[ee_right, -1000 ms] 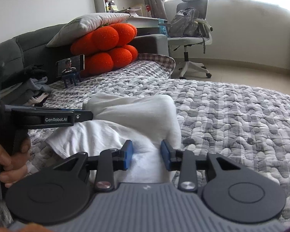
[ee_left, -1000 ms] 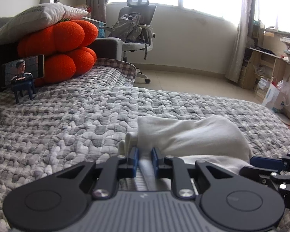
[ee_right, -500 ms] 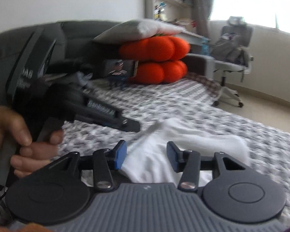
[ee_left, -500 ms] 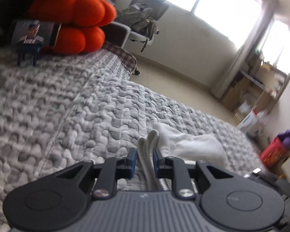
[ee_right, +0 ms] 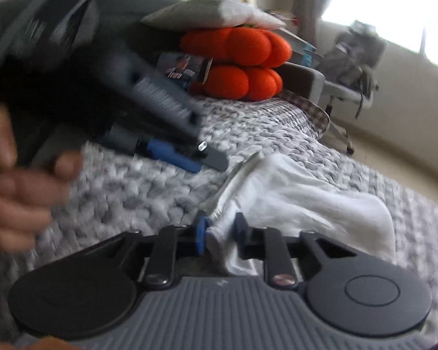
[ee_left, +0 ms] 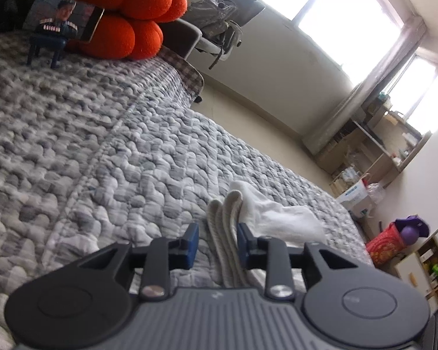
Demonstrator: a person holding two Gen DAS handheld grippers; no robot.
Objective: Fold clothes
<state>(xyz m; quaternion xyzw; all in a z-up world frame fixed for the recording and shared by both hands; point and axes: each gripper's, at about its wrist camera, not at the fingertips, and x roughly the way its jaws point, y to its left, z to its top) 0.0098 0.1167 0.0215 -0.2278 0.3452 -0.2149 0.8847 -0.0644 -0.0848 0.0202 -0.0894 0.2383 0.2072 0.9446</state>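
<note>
Having parted its fingers since half a second ago, the left gripper now stands wide around the white garment's ribbed edge at lower centre on the quilt, while the right gripper narrows onto a bunched corner, suggesting this fold is being released.

White garment lies bunched and partly folded on the grey quilted bedspread, well forward of the orange cushions at the bedspread's far end. Fabric soft, creased, several layers. One ribbed edge (off-white, doubled over) runs toward the camera in the left wrist view. In the right wrist view the garment spreads wider, its gathered hem nearest; that view is blurred.
</note>
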